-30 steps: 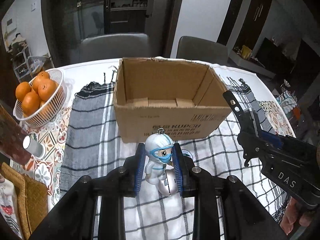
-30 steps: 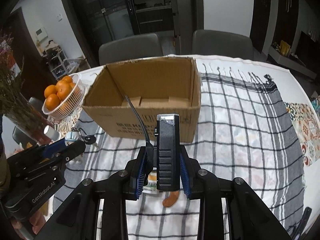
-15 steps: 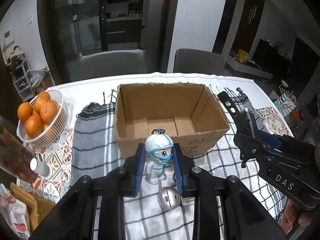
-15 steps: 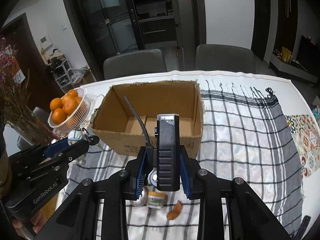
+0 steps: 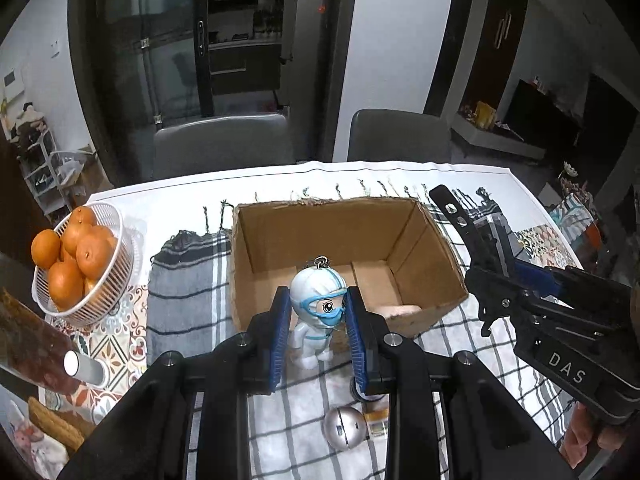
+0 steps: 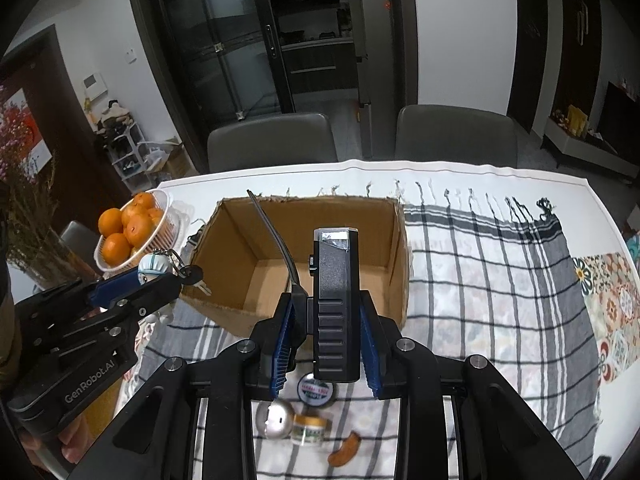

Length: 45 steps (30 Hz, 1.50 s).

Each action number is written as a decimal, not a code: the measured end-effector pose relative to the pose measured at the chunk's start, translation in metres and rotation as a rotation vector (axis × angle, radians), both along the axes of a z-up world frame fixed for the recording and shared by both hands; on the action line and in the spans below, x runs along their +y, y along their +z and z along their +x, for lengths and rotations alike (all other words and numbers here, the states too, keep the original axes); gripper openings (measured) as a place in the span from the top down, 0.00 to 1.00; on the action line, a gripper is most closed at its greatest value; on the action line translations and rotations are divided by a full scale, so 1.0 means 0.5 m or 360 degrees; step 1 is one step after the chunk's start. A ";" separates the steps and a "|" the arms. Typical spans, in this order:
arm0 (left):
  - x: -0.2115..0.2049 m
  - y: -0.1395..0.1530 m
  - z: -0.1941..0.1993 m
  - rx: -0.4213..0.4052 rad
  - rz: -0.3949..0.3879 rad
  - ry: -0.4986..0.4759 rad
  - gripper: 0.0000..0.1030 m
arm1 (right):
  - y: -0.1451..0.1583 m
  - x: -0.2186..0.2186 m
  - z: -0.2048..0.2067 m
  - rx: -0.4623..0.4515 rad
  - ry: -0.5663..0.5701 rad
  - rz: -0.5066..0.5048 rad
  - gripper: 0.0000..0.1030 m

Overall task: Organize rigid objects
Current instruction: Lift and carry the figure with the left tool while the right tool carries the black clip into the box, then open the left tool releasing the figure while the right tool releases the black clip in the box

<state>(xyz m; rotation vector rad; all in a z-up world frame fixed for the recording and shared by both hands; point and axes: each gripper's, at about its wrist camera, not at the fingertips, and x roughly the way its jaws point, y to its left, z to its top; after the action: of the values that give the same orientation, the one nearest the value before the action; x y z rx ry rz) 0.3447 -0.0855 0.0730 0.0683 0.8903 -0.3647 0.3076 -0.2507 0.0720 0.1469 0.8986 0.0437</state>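
My left gripper (image 5: 318, 316) is shut on a white masked figurine keychain (image 5: 318, 308) and holds it above the table, at the near wall of the open cardboard box (image 5: 424, 240). The figurine also shows in the right wrist view (image 6: 154, 266), with keys hanging from it. My right gripper (image 6: 326, 340) is shut on a black rectangular device (image 6: 334, 304) with a thin black strap, raised in front of the box (image 6: 236, 240). On the cloth below lie a silver ball (image 6: 274, 418), a small jar (image 6: 308, 430), a round tin (image 6: 316, 390) and an orange piece (image 6: 344, 454).
A white basket of oranges (image 5: 108, 280) stands left of the box on the patterned tablecloth. A vase of dried flowers (image 6: 36, 236) is at the far left. Two grey chairs (image 6: 276, 142) stand behind the table. The checked cloth (image 6: 500, 280) spreads to the right.
Both grippers have risen with their objects, and the box's inside now shows. The silver ball, jar and tin on the cloth have come into view below.
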 end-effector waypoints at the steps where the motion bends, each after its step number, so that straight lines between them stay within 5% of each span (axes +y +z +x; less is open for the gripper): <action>1: 0.000 -0.001 0.009 0.0006 -0.0002 0.0005 0.73 | 0.000 0.000 0.004 -0.0001 0.0001 -0.0002 0.69; 45: -0.028 -0.196 0.196 0.0401 0.0119 -0.0002 0.70 | -0.165 0.011 0.193 0.0358 0.0098 -0.0118 0.69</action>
<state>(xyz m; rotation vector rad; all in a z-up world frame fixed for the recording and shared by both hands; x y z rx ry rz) 0.4426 -0.0994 -0.0250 0.0930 1.1530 -0.3459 0.4042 -0.2451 -0.0104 0.0555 1.1281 0.0520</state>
